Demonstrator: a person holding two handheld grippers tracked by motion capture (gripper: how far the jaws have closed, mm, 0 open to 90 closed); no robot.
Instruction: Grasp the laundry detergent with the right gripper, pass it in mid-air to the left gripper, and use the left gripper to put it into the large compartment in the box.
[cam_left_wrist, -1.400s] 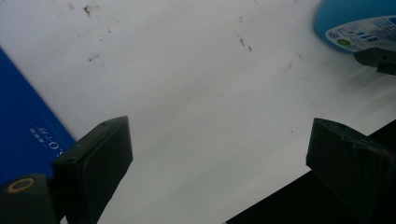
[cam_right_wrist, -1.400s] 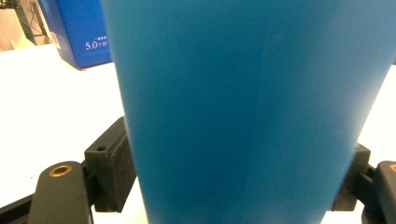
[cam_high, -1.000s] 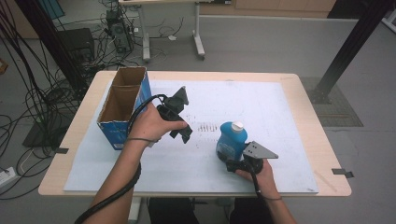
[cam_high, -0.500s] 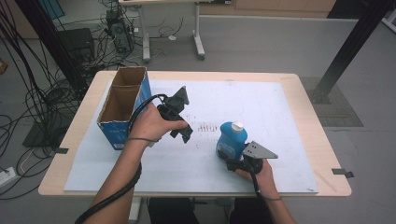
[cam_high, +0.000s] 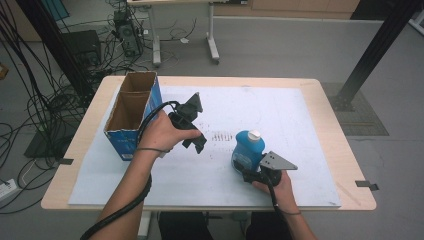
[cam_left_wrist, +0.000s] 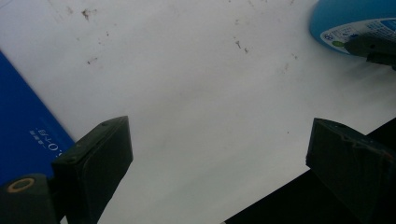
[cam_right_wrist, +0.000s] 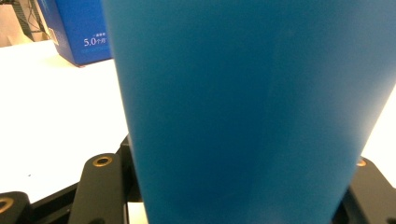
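I am holding the right gripper (cam_high: 243, 169) clenched on the blue bottle (cam_high: 248, 150), its 2 jaws pressing the bottle's lower sides. They have just been closing, with the bottle between them. In the right gripper view the bottle's blue wall (cam_right_wrist: 247, 107) is standing upright right in front of the camera, with 1 jaw on each side of it. In the high view the bottle is standing on the white sheet (cam_high: 290, 115) that is covering the table (cam_high: 330, 105), toward the near edge and right of the middle, with its white cap (cam_high: 254, 134) on top. My right hand (cam_high: 277, 187) is sitting just behind the gripper at the near side of the table.

I am keeping the left gripper (cam_high: 197, 145) released: in the left gripper view its 2 jaws are standing wide apart over bare sheet (cam_left_wrist: 187, 93), gripping nothing. My left hand (cam_high: 160, 134) is holding it above the sheet, between the box and the bottle and apart from both. In that same view a corner of the bottle (cam_left_wrist: 345, 18) is showing at the top right and the box's blue side (cam_left_wrist: 23, 126) at the left.

The open cardboard box (cam_high: 131, 112), blue outside and brown inside, is standing at the sheet's left edge, well apart from the bottle.
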